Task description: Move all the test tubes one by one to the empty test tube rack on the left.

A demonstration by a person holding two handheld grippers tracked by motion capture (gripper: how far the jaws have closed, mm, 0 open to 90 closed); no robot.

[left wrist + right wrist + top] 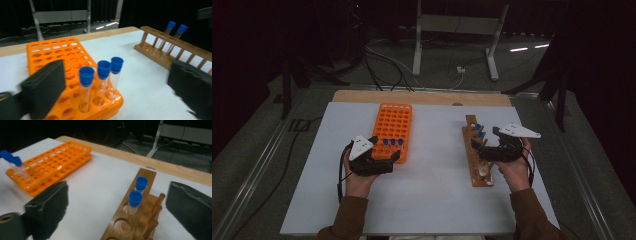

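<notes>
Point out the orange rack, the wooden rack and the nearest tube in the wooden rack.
Orange rack (50, 53): left gripper view, bare top grid.
Wooden rack (147, 173): right gripper view, far end of its top board.
Nearest tube (135, 198): right gripper view, blue cap.

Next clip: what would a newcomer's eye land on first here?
Probably the orange rack left of centre on the white table, with three blue-capped tubes upright in its near row. Next, the wooden rack on the right, holding two more capped tubes. An open gripper sits by each: left gripper, right gripper.
</notes>
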